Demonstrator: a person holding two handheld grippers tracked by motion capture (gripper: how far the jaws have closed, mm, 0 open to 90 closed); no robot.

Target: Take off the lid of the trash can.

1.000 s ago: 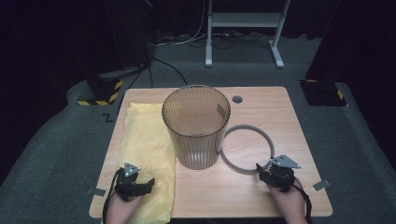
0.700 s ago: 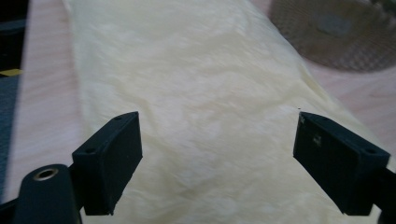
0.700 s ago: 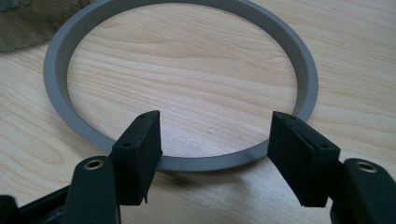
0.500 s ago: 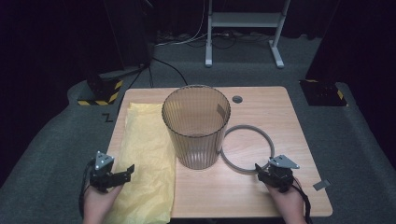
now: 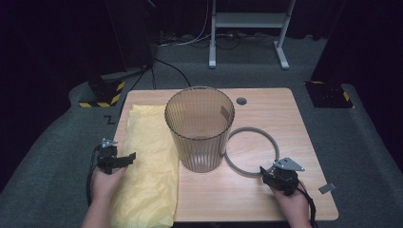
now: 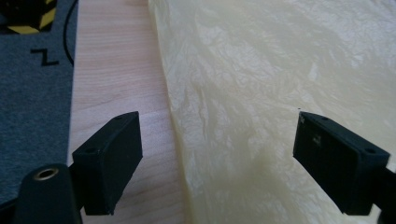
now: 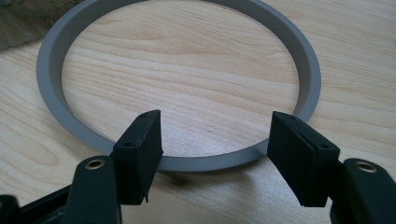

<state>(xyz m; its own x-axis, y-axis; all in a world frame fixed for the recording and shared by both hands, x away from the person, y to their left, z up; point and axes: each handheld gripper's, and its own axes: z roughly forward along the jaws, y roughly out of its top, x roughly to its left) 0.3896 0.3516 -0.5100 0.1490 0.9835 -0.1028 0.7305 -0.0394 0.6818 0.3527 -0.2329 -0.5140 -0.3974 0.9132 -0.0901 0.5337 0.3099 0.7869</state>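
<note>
Yellow plastic bag lies flat along the left edge of the wooden table in the high view, reaching the near left corner. The left gripper hovers at the bag's left border with its jaws spread and nothing between them. A ribbed transparent bin stands upright in the middle of the table, just beside the bag. A grey ring lies to the right of the bin, and the right gripper is at the ring's near side.

Left gripper view: the jaws stand wide apart above the bag and the bare table.

Right gripper view: the jaws are spread on both sides of the ring's near arc, not pressing it.
</note>
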